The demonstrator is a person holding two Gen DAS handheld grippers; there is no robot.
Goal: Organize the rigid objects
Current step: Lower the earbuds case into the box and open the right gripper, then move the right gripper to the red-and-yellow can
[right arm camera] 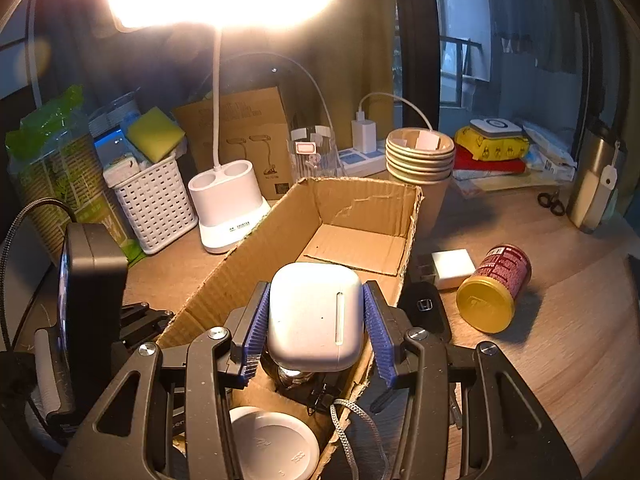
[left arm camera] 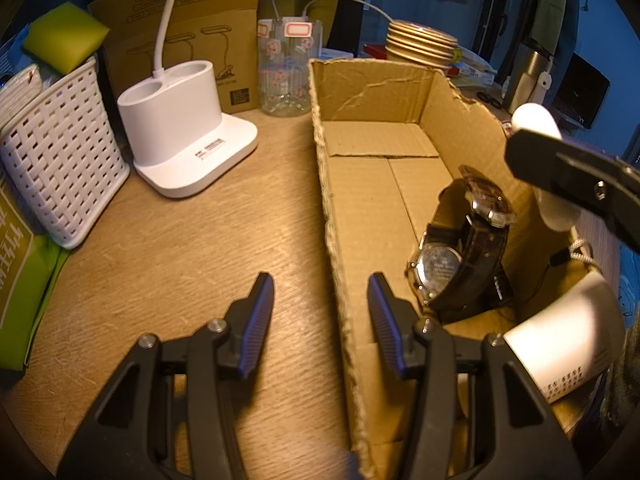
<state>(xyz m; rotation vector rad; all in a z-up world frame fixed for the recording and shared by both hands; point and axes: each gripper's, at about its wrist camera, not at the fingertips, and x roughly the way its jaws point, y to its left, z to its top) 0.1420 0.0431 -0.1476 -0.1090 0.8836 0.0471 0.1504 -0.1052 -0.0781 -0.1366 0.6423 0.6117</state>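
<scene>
Right gripper (right arm camera: pixel 316 322): clenched on a white earbuds case (right arm camera: pixel 316 316), blue ribbed pads pressed to its two sides. Case held aloft over the near end of the cardboard box (right arm camera: pixel 276 236), above the box floor.

Left gripper (left arm camera: pixel 320 320): released, jaws spread and holding nothing, straddling the box's left wall (left arm camera: pixel 332 240) near its near end.

Cardboard box: open-topped, long, lying on the wooden desk (left arm camera: pixel 180 248) with its far end toward the desk's back edge.

Box contents: two wristwatches (left arm camera: pixel 464 248) against the right wall; a white round lid (right arm camera: pixel 272 444) and a grey braided cord (right arm camera: pixel 352 420) at the near end.

Desk, right of box: white charger block (right arm camera: pixel 452 268); red can with gold lid (right arm camera: pixel 496 288), lying on its side.

Desk, left of box: white lamp base (left arm camera: pixel 188 128); white woven basket (left arm camera: pixel 60 152).
</scene>
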